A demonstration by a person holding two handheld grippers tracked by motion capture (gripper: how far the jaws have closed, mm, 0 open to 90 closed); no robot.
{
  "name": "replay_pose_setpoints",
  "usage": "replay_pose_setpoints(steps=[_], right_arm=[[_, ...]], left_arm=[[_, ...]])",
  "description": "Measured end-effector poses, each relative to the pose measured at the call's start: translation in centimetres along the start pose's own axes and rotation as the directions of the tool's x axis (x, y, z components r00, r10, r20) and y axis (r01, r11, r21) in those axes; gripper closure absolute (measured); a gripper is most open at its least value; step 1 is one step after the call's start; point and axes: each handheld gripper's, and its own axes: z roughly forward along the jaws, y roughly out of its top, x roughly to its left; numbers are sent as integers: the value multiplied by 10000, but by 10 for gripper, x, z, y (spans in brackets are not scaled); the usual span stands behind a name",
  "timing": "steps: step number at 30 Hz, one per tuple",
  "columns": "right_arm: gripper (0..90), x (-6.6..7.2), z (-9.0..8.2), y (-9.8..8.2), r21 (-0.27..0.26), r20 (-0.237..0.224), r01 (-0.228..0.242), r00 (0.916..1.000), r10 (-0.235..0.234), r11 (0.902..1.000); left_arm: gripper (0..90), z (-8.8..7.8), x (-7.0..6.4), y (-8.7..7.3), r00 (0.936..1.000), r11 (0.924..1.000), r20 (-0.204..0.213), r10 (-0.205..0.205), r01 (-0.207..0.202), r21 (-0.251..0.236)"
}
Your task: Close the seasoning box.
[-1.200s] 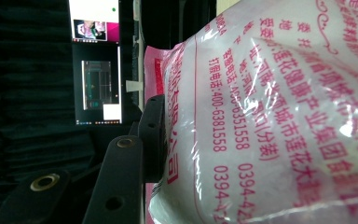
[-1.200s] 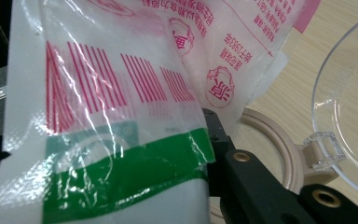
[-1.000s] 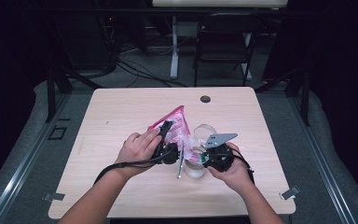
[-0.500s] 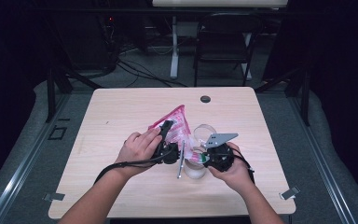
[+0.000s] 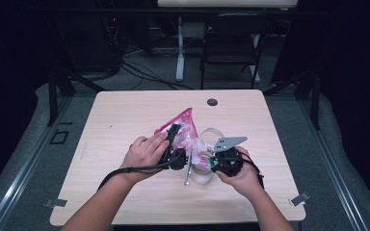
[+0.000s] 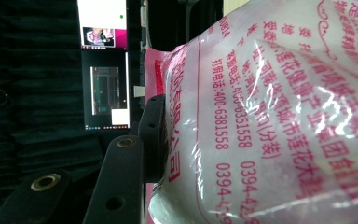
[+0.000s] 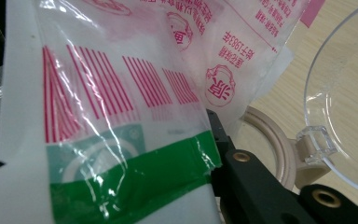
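bag (image 5: 180,129) is sitting mid-table in the high view, both grippers meeting at it beside a clear jar (image 5: 203,174). left gripper (image 6: 154,135) is pinching the bag. right gripper (image 7: 214,140) is apparently clamping its corner.

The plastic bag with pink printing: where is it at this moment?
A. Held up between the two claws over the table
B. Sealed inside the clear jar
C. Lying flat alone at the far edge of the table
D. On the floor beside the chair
A: in the high view the plastic bag is lifted over the table, with the left claw and the right claw both on it, beside the clear jar.
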Motion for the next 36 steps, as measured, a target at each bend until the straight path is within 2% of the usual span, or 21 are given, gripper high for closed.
replay_pose_setpoints(steps=[24, 27, 36], right_arm=[[900, 0, 2, -1, 107, -15, -26, 10000, 26, 9999], [900, 0, 2, -1, 102, -19, -31, 10000, 31, 9999], [900, -1, 2, -2, 115, -23, -65, 10000, 66, 9999]], left_arm=[[652, -1, 0, 3, 9999, 9998, -59, 82, -82, -154], [652, -2, 2, 4, 9997, 9996, -105, 239, -240, -112], [652, -2, 1, 4, 9998, 9997, -114, 169, -171, -183]])
